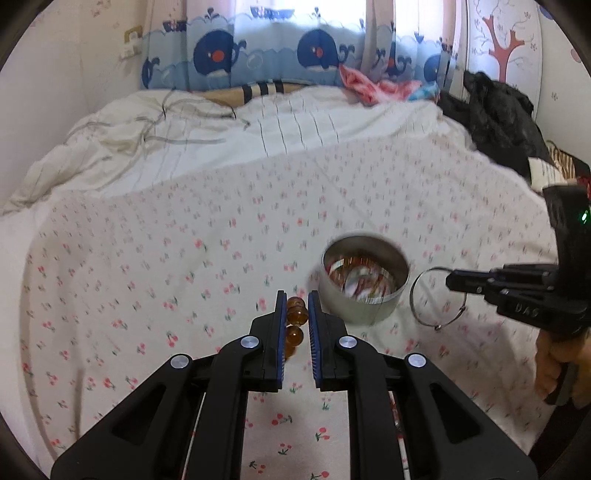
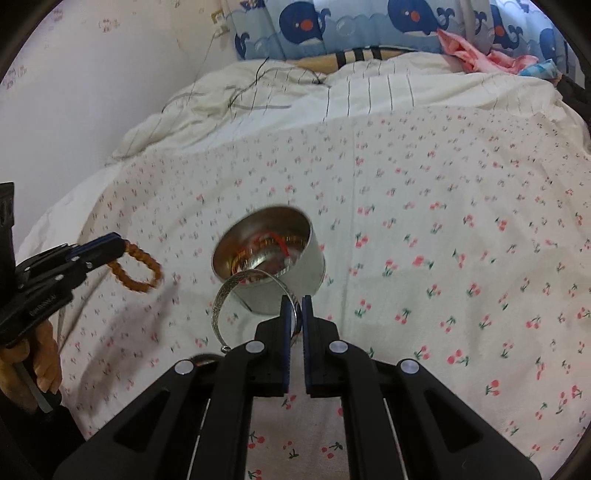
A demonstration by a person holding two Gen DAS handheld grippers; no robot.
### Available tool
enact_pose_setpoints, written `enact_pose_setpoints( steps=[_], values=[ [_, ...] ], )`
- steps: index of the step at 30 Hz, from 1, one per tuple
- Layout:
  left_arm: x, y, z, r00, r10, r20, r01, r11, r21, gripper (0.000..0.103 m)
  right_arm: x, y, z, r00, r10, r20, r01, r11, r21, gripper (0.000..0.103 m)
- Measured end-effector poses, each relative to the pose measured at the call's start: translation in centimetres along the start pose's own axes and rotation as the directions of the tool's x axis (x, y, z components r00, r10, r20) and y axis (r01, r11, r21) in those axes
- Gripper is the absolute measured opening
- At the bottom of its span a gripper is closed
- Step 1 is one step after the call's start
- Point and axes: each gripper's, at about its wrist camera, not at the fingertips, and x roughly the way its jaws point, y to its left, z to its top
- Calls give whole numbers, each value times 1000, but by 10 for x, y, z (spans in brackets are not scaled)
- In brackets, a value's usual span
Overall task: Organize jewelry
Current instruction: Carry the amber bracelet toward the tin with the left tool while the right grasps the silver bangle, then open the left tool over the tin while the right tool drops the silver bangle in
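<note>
Right — your left gripper [image 1: 296, 314] pinches the amber bead bracelet [image 1: 295, 325], your right gripper [image 2: 295, 314] clamps the silver bangle [image 2: 236, 291] — both above the bed [image 1: 147, 240]. Centre each over the tin [image 1: 365, 280], then release.

Each camera rides close behind its own jaws, looking steeply down and forward across the bed [image 1: 258, 229]. Both views share the metal tin [image 1: 364, 284] and the whale curtain [image 2: 369, 22], seen from neighbouring sides.
</note>
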Motion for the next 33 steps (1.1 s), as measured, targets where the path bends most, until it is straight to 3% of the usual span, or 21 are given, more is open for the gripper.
enact_pose_setpoints(
  steps=[7, 12, 14, 17, 20, 22, 23, 24, 29, 33],
  values=[
    [3, -26, 36, 990, -139, 29, 140, 990, -11, 10, -14, -7, 11, 998, -33, 53, 32, 999, 30, 6],
    [39, -45, 54, 955, -296, 9, 295, 951, -89, 10, -23, -20, 17, 995, -60, 81, 55, 996, 67, 6],
    [61, -45, 53, 948, -317, -25, 311, 941, -132, 11, -23, -26, 18, 994, -65, 84, 58, 995, 82, 6],
    [100, -41, 45, 955, -267, -128, 247, 957, -153, 11, -22, -28, 19, 994, -67, 82, 60, 994, 87, 6],
    [117, -29, 34, 945, -268, -186, 233, 954, -187, 13, -17, -23, 23, 994, -72, 83, 66, 995, 75, 6],
    [107, -23, 29, 954, -253, -162, 222, 957, -188, 31, -12, -17, 26, 994, -74, 83, 69, 996, 64, 6],
    [99, -19, 27, 961, -237, -143, 209, 960, -187, 46, -9, -13, 28, 993, -81, 83, 76, 996, 55, 6],
    [91, -16, 23, 967, -222, -124, 197, 962, -188, 52, -6, -8, 29, 993, -90, 83, 86, 995, 44, 6],
    [63, 5, 3, 979, -185, -83, 163, 962, -218, 56, 21, 21, 36, 989, -125, 78, 128, 991, -28, 6],
    [65, 13, -26, 977, -163, -138, 132, 969, -209, 57, 42, 36, 36, 989, -134, 64, 138, 988, -67, 7]
  ],
)
